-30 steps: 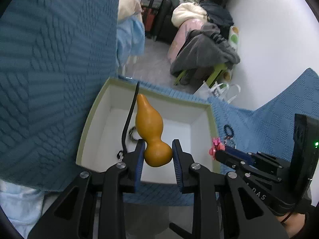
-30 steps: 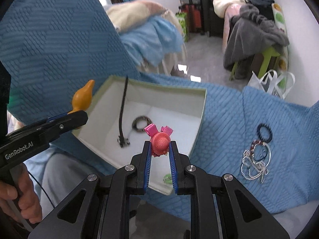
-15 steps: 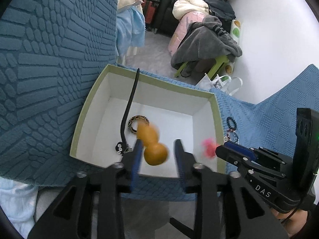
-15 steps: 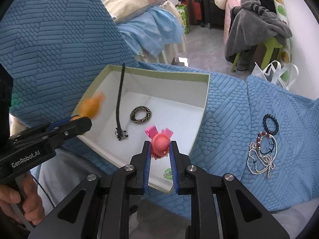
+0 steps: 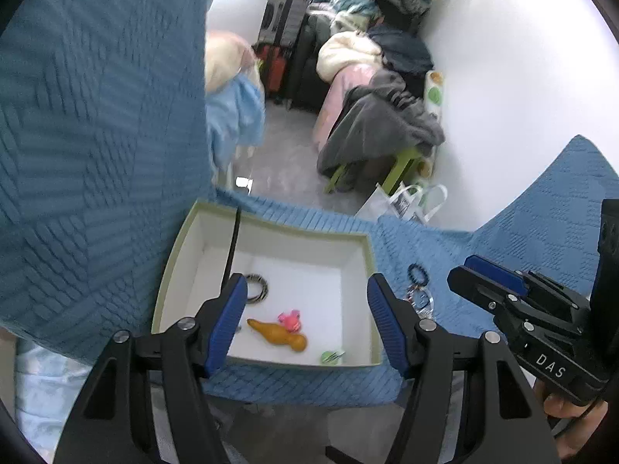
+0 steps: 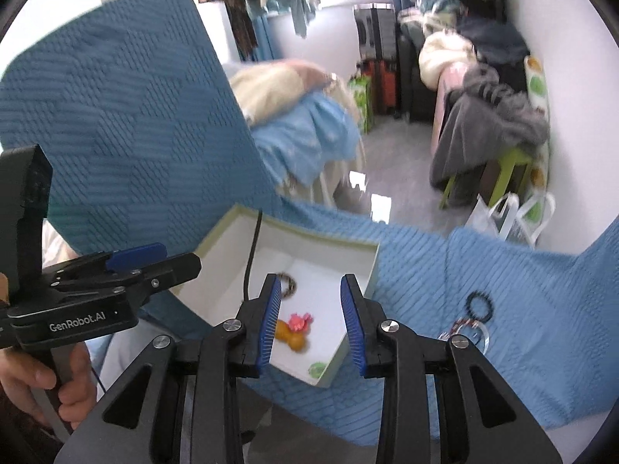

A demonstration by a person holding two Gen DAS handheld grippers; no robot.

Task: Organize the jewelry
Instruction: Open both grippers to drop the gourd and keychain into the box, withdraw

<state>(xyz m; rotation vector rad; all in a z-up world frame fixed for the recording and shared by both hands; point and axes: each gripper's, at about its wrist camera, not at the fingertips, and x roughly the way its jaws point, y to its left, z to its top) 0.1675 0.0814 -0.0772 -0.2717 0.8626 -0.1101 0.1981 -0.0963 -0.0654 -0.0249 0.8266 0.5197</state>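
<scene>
While both tools, left tool (image 5: 305, 317) and right tool (image 6: 311, 319), gape wide and empty, the chain tangle (image 6: 466, 330) looks light, slippery; pinch its ring.

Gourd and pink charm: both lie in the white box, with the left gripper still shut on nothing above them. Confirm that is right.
One detail is wrong: the left gripper is open, jaws spread wide, as the left wrist view shows. The rest holds: the gourd and pink charm lie side by side in the white box.
</scene>
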